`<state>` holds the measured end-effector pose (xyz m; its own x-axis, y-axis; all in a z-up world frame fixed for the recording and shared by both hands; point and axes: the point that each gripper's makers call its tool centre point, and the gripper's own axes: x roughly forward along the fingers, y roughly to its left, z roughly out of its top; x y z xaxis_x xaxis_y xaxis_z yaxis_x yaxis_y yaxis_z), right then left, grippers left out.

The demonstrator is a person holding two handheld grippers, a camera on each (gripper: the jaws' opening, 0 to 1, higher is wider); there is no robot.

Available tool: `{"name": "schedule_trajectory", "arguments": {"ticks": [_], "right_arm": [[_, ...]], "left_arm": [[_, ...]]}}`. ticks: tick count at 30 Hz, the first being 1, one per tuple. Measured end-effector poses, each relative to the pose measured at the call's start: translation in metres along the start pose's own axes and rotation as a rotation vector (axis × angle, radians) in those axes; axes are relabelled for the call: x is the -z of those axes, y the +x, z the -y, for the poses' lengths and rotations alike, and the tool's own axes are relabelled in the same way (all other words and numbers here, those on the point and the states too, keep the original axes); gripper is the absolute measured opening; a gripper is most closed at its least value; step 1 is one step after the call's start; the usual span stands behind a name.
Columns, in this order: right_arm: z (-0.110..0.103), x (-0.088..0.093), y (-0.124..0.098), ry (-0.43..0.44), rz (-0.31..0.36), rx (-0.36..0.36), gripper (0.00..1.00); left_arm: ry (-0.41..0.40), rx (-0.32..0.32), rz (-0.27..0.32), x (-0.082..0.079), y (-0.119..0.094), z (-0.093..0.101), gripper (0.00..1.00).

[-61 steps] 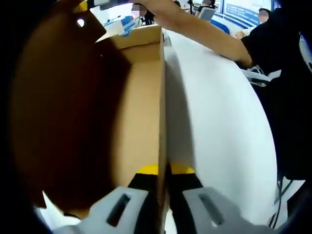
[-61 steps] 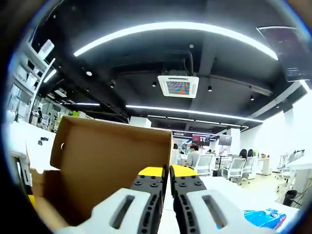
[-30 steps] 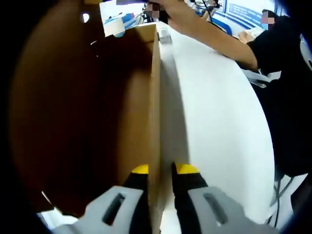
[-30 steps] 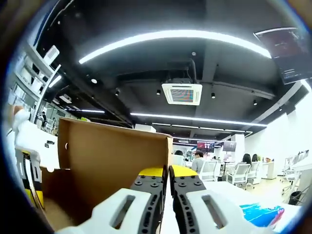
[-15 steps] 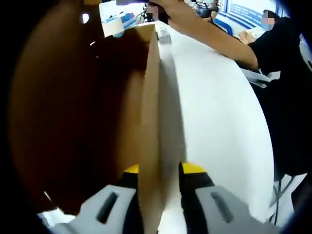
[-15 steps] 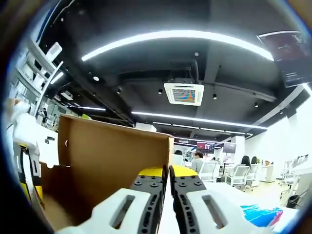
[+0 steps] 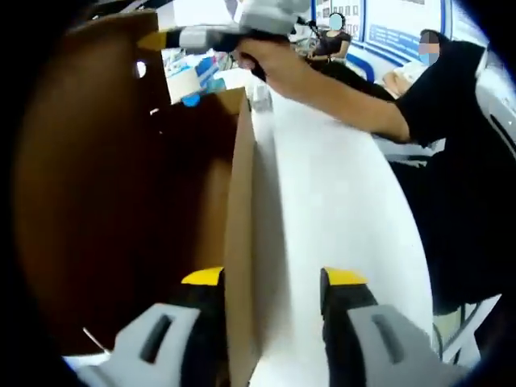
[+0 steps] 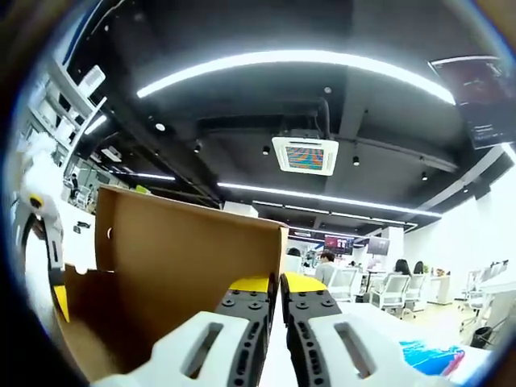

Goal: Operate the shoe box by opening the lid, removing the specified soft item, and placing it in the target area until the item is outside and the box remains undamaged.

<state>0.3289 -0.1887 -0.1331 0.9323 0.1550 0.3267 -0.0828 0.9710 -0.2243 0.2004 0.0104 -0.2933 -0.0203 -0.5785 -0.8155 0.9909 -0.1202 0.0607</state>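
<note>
Lid-opening step: right gripper (image 8: pixel 274 284), jaws pinched on the raised lid (image 8: pixel 189 266) at lower centre, left gripper (image 7: pixel 272 278) spread astride the box wall (image 7: pixel 239 242), gripping nothing; next, probably reaching inside.

White table (image 7: pixel 339 210), bare beside open brown shoe box (image 7: pixel 239 266); box standing directly on it, side wall upright.

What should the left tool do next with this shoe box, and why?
Probably lift the left tool clear and move it into the open shoe box. Its jaws are spread astride the box wall, gripping nothing, while the right tool is shut on the raised lid, so the inside is reachable.
</note>
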Motion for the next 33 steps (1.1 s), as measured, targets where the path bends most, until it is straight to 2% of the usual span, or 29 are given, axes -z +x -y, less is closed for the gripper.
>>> {"name": "schedule_trajectory", "arguments": {"ticks": [11, 17, 18, 20, 23, 25, 27, 28, 33], "right_arm": [[0.000, 0.000, -0.001, -0.011, -0.002, 0.002, 0.02], [0.000, 0.000, 0.000, -0.012, -0.002, 0.002, 0.02], [0.000, 0.000, 0.000, -0.012, -0.002, 0.002, 0.02], [0.000, 0.000, 0.000, -0.006, -0.003, 0.000, 0.02], [0.000, 0.000, 0.000, -0.003, -0.003, -0.002, 0.02], [0.000, 0.000, 0.001, -0.005, -0.003, -0.002, 0.02], [0.000, 0.000, 0.001, -0.010, -0.004, -0.003, 0.02], [0.000, 0.000, 0.001, -0.013, -0.004, -0.004, 0.02], [0.000, 0.000, 0.001, -0.010, -0.004, -0.005, 0.02]], "left_arm": [[0.031, -0.063, 0.044, -0.022, -0.018, -0.002, 0.78], [0.018, -0.072, 0.069, -0.032, -0.036, 0.007, 0.80], [0.026, -0.085, 0.072, -0.034, -0.040, 0.007, 0.82], [-0.008, -0.127, 0.052, -0.034, -0.050, 0.006, 0.83], [-0.048, -0.176, 0.030, -0.035, -0.060, 0.004, 0.81], [-0.061, -0.236, 0.025, -0.038, -0.068, 0.001, 0.78], [-0.044, -0.267, 0.021, -0.040, -0.072, 0.001, 0.77], [0.011, -0.296, 0.041, -0.048, -0.076, 0.003, 0.76], [0.040, -0.277, 0.072, -0.067, -0.087, 0.027, 0.79]]}}
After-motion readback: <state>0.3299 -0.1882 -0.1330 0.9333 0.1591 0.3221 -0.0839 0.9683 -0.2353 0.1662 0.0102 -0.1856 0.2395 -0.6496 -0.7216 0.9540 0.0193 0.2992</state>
